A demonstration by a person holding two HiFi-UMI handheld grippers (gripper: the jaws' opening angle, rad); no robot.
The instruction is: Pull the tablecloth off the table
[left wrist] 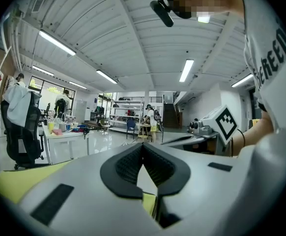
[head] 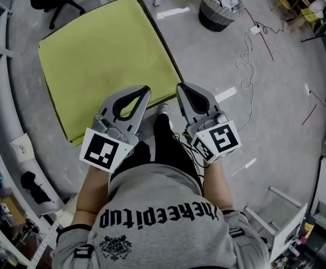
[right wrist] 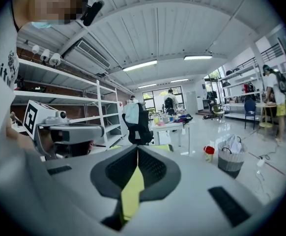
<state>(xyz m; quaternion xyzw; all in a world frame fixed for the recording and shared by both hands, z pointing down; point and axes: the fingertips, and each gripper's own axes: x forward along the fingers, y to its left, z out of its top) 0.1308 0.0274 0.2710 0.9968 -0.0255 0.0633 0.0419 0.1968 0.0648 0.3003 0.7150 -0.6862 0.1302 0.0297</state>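
Tablecloth (head: 107, 60) lies flat, near-square, edges running diagonally.

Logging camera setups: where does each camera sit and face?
Head view: on the head, steeply down at the tablecloth; shirt, forearms, left gripper, right gripper show.
Left gripper view: rides that gripper, roughly level across the room; shut jaws, shirt.
Right gripper view: same, facing desks; shirt, jaws pinching tablecloth.
Shared: head and right gripper views both show the bin.
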